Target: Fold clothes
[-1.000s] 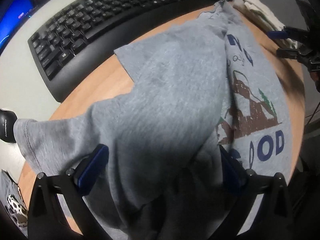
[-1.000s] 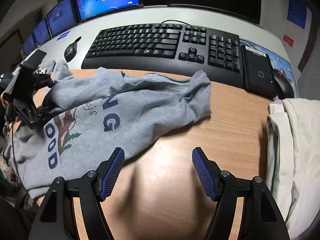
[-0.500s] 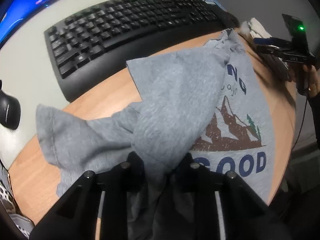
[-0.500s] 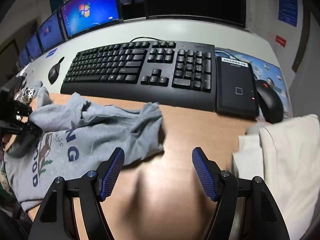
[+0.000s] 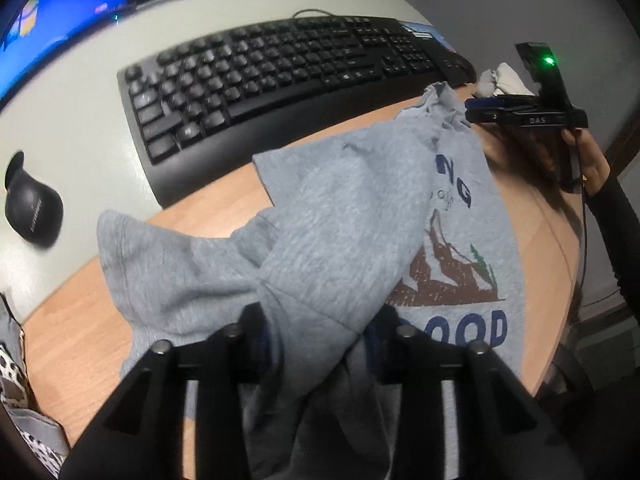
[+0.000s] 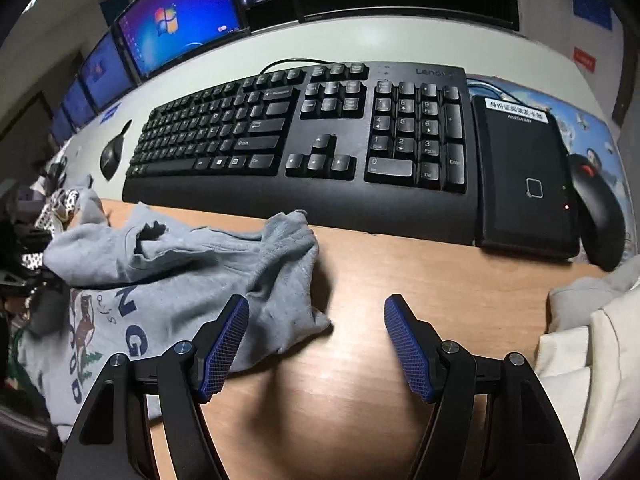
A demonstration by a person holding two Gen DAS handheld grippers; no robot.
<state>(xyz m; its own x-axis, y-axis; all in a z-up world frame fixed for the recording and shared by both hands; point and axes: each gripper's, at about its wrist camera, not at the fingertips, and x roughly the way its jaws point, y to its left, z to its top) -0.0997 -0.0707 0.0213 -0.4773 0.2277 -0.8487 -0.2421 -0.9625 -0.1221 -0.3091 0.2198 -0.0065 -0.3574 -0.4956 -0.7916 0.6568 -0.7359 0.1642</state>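
Note:
A grey T-shirt (image 5: 352,216) with a mountain print and blue letters lies crumpled on the wooden table (image 5: 200,204). My left gripper (image 5: 320,340) is shut on a bunch of the shirt's cloth near its lower end, and the cloth hides its fingertips. The shirt also shows in the right wrist view (image 6: 192,280), with a bunched sleeve end by my left blue pad. My right gripper (image 6: 316,344) is open and empty, low over the bare wood at the shirt's far end. It also shows in the left wrist view (image 5: 524,114).
A black keyboard (image 6: 304,140) lies along the table's far edge, with a black card reader (image 6: 524,176) and a mouse (image 6: 600,208) to its right. Cream folded cloth (image 6: 592,360) lies at the right. Another mouse (image 5: 34,208) sits left. Monitors (image 6: 176,36) stand behind.
My left gripper closed on the shirt's cloth and drew back, pulling it. My right gripper moved nearer the keyboard and the shirt's sleeve end, staying open.

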